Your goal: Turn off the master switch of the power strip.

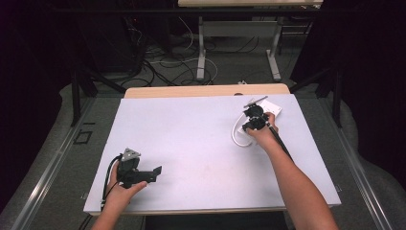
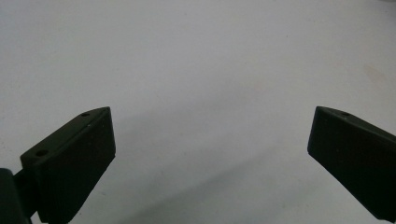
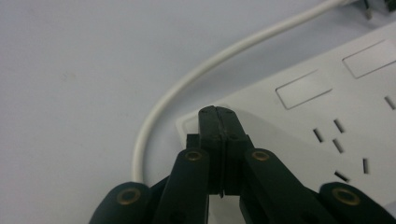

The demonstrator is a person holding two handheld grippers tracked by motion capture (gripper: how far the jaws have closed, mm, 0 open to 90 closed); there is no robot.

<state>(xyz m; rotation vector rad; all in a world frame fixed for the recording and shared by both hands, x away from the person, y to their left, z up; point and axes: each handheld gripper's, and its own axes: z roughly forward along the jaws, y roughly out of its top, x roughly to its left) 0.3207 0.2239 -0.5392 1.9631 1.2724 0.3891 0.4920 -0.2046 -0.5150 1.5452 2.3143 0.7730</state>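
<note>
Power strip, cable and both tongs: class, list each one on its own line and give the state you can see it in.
Power strip: lying flat on the table, sockets facing up and empty.
White cable: loose, curving over the table beside the strip.
Right tongs: shut, nothing between them, tips over the strip's end.
Left tongs: wide open, empty, above bare table.

From high above we look down on the whole worktop [image 1: 191, 139]; each gripper view hovers close over its white surface.
</note>
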